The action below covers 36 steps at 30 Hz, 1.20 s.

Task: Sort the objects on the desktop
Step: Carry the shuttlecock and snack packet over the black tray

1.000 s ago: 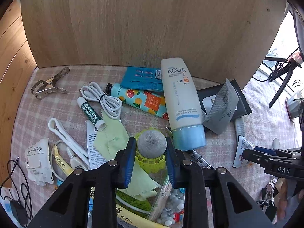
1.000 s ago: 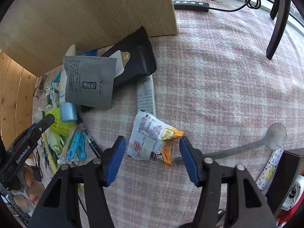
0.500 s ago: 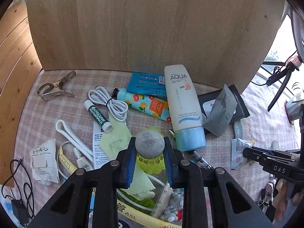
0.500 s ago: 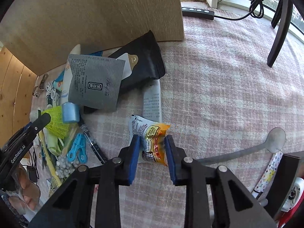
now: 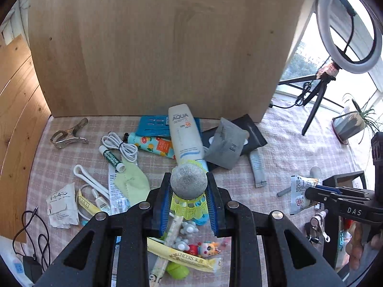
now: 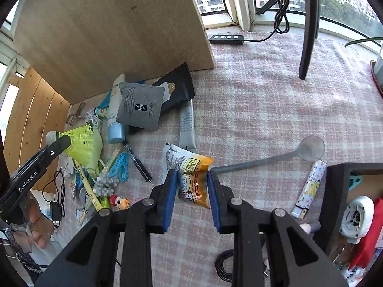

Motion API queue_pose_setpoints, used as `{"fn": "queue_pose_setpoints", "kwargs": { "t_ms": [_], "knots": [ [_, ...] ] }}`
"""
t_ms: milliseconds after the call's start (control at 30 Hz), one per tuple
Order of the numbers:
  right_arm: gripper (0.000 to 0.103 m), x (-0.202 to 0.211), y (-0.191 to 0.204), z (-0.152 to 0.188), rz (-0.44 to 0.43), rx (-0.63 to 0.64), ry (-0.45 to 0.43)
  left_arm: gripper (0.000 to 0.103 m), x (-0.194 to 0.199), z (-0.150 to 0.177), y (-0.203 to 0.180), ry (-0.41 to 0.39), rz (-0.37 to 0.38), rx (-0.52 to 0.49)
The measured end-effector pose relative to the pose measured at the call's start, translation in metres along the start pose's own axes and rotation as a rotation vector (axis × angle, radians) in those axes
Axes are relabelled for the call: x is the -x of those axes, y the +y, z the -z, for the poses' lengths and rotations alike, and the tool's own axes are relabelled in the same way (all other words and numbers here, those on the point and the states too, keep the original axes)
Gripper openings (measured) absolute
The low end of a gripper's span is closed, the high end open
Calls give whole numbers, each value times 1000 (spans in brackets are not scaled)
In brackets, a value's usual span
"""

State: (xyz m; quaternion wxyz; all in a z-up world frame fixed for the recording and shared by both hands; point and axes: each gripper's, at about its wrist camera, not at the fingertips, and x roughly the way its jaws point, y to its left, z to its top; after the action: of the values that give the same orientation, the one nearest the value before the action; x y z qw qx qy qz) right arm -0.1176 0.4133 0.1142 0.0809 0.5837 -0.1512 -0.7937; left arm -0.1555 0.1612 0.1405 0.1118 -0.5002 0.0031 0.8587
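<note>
My left gripper (image 5: 189,181) is shut on a yellow-green shuttlecock (image 5: 188,184) with a grey cork head, held up off the checked cloth. From the right wrist view the same shuttlecock (image 6: 81,143) shows at the left, pinched in the left gripper (image 6: 63,141). My right gripper (image 6: 191,179) is shut on a white and orange snack packet (image 6: 191,167), raised above the cloth. That packet (image 5: 299,191) and the right gripper (image 5: 311,192) appear at the right of the left wrist view.
A wooden board (image 5: 155,47) stands behind the pile. On the cloth lie a sunscreen tube (image 5: 184,131), grey sachet (image 5: 223,146), black pouch (image 6: 177,91), white cable (image 5: 121,143), metal clip (image 5: 68,135), grey spoon (image 6: 287,154), pen (image 6: 137,162), blue clip (image 6: 119,165). A black box (image 6: 340,203) stands at right.
The right gripper shut on the snack packet and lifted it. The left gripper rose with the shuttlecock; the clutter now looks farther below in both views.
</note>
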Motion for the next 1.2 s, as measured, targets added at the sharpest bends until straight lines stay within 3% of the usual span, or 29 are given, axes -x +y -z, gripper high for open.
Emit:
{"fn": "queue_pose_setpoints", "kwargs": {
  "t_ms": [367, 800, 1000, 1200],
  "knots": [
    [26, 83, -75, 66, 20, -154, -134, 25, 34, 30, -117, -5, 186, -221],
    [26, 163, -190, 174, 161, -407, -263, 25, 66, 133, -289, 112, 458, -575],
    [26, 184, -224, 209, 202, -511, -297, 25, 81, 178, -337, 158, 533, -691],
    [26, 193, -247, 231, 229, -584, -312, 25, 93, 207, -365, 176, 551, -772]
  ]
}}
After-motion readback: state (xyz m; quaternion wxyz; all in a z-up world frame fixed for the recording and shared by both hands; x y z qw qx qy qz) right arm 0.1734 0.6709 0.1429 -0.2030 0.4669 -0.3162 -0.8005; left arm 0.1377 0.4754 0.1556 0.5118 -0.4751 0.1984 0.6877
